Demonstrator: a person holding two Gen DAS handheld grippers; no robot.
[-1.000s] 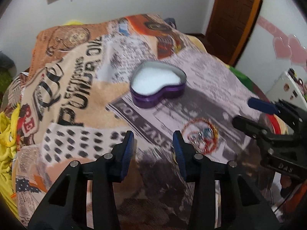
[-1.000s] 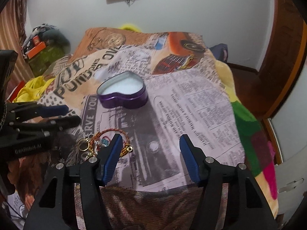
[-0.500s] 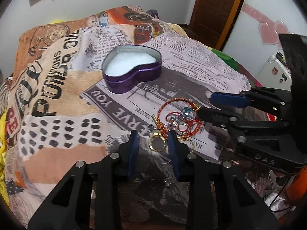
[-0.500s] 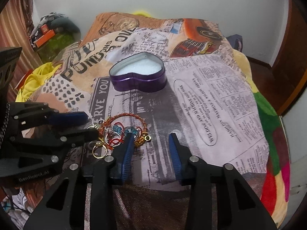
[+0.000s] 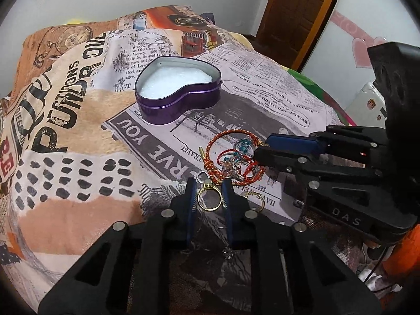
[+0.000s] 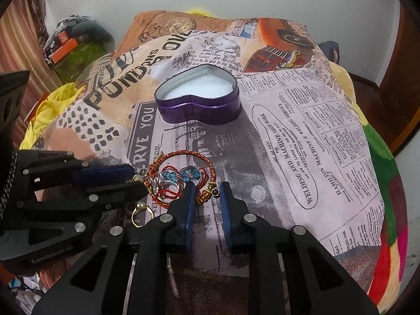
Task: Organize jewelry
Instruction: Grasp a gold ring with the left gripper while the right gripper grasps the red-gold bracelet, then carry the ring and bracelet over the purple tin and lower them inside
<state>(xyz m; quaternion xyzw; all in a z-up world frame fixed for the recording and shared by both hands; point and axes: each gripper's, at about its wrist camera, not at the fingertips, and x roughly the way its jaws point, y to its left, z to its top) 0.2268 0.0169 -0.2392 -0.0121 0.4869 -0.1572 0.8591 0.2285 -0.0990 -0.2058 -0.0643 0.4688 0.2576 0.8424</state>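
A purple heart-shaped tin (image 5: 178, 97) with white padding stands open on the printed blanket; it also shows in the right wrist view (image 6: 199, 99). A tangle of jewelry lies in front of it: an orange cord bracelet (image 5: 231, 160) with blue beads, and gold rings. My left gripper (image 5: 208, 191) is narrowly open, its fingers either side of a gold ring (image 5: 208, 199) lying on the blanket. My right gripper (image 6: 206, 194) is narrowly open with gold beads (image 6: 206, 197) of the bracelet (image 6: 181, 178) between its fingertips. A second gold ring (image 6: 140, 214) lies near the left gripper's fingers.
The jewelry lies on a bed covered by a newspaper-print blanket (image 5: 78, 131). A yellow cloth (image 6: 50, 115) lies at the bed's left edge. A wooden door (image 5: 296, 13) stands at the far right. The blanket drops off at the right side (image 6: 380, 183).
Both grippers have moved in close to the jewelry pile and narrowed their fingers. The left now frames a gold ring, the right frames the bracelet's gold beads.
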